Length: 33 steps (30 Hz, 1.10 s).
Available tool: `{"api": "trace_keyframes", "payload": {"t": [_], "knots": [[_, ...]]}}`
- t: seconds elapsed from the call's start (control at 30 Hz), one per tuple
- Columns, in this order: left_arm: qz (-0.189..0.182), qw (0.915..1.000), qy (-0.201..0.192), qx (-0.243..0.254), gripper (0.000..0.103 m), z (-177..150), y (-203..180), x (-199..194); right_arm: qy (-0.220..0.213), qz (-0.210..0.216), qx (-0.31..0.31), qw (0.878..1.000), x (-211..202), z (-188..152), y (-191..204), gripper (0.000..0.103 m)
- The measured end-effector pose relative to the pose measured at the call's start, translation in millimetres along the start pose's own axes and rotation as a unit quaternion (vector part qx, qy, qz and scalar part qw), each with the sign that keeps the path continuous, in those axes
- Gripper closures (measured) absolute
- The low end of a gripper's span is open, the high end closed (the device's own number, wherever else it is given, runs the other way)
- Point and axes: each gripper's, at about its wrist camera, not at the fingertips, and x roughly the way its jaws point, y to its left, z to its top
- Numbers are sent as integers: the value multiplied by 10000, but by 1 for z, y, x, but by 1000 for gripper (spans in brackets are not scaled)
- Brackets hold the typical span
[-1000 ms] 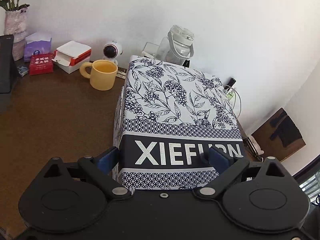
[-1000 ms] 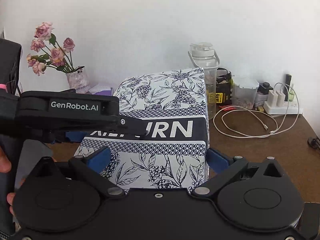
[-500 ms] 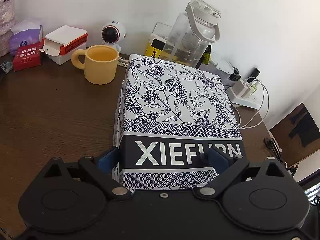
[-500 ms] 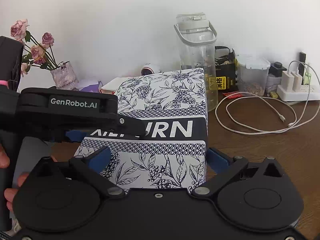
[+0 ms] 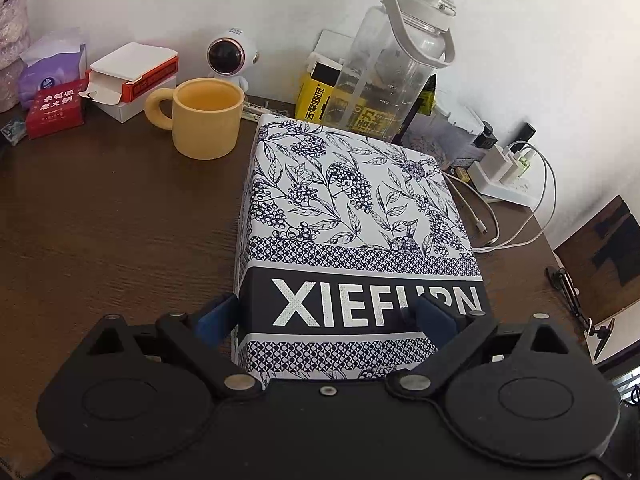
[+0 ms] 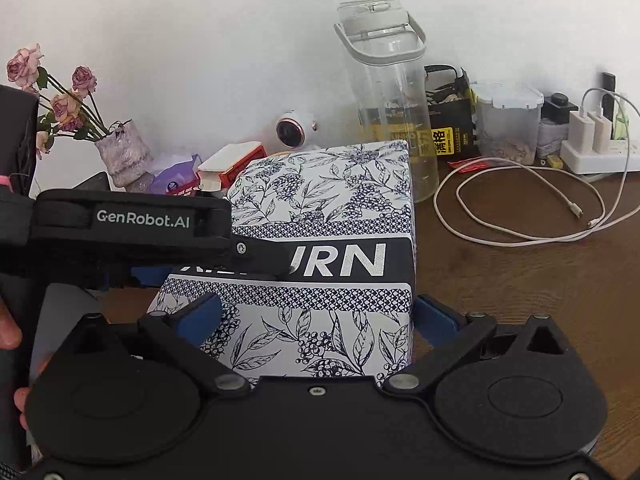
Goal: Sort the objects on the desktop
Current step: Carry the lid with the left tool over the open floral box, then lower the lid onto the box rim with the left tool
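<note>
A blue-and-white floral box [image 5: 352, 216] printed with large white letters on a dark band sits on the brown wooden desk [image 5: 100, 216], and both grippers have hold of it at once. In the left wrist view the left gripper [image 5: 328, 316] is spread wide, its 2 blue pads pressed against opposite sides of the box at the near end, level with the dark band. In the right wrist view the right gripper [image 6: 316, 320] is likewise spread to the box's width, one blue pad on each side of the near lower corner area, with the box filling the gap between them. The left gripper's black body, marked GenRobot.AI, crosses the right wrist view from the left and meets the box at the dark band, and a person's fingers [image 6: 10, 336] show at the left edge. Just beyond the far end of the box stands a clear water bottle [image 5: 392, 64] with a grey carry handle; whether it touches the box cannot be told. A yellow mug [image 5: 204, 120] stands near the box's far left corner, apart from it, with a small white round camera [image 5: 230, 56] behind it by the wall. Further left lie a white-and-red carton [image 5: 128, 76] and a red packet [image 5: 56, 108]. To the right a white cable [image 6: 520, 208] loops across the desk toward a white power strip [image 6: 600, 152], and a vase of pink roses [image 6: 120, 152] stands at the far left.
</note>
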Motion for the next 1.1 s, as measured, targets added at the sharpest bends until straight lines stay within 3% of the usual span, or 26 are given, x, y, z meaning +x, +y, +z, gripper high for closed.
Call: {"api": "trace_keyframes", "payload": {"t": [0.53, 0.73, 1.1], "knots": [[32, 10000, -65, 32, 9, 5, 1, 4, -39, 26, -57, 10000, 7, 1, 0, 1], [61, 9999, 90, 11, 10, 4, 2, 10, 34, -57, -192, 9998, 10, -1, 3, 1], [101, 9996, 236, -101, 12, 16, 5, 26, 102, 59, 114, 9999, 17, 8, -13, 10]]}}
